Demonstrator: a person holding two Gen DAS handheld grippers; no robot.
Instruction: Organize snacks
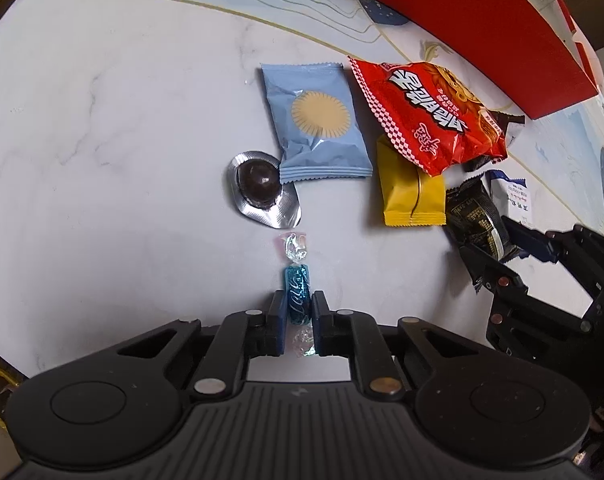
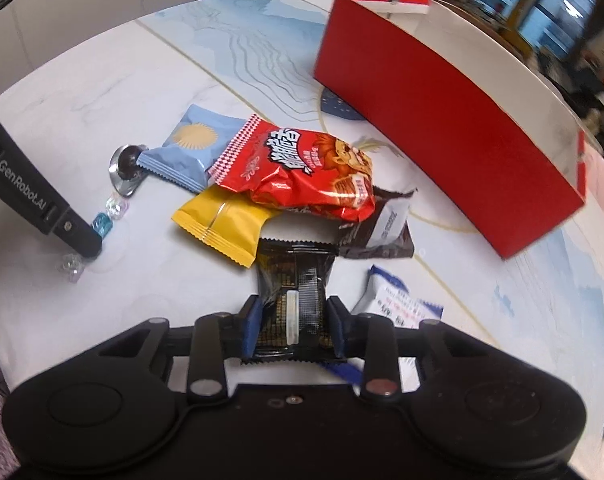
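A small blue twist-wrapped candy [image 1: 297,288] lies on the marble table [image 1: 101,120], and my left gripper [image 1: 298,300] is shut on its middle, with the clear wrapper ends sticking out on both sides. The right wrist view shows the same candy [image 2: 103,224] at the tip of the left gripper [image 2: 89,246]. My right gripper [image 2: 293,308] is shut on a black packet with gold print [image 2: 293,280], its pads pressing the packet's two sides. In the left wrist view this right gripper [image 1: 490,240] and the black packet [image 1: 470,212] sit at the right edge.
A red snack bag [image 2: 314,172] lies on a yellow packet [image 2: 221,228] and a dark brown packet [image 2: 382,232]. Beside them are a light blue packet [image 1: 322,120], a chocolate ball on foil [image 1: 259,184] and a white-and-blue packet [image 2: 398,300]. A red open box [image 2: 442,120] stands behind.
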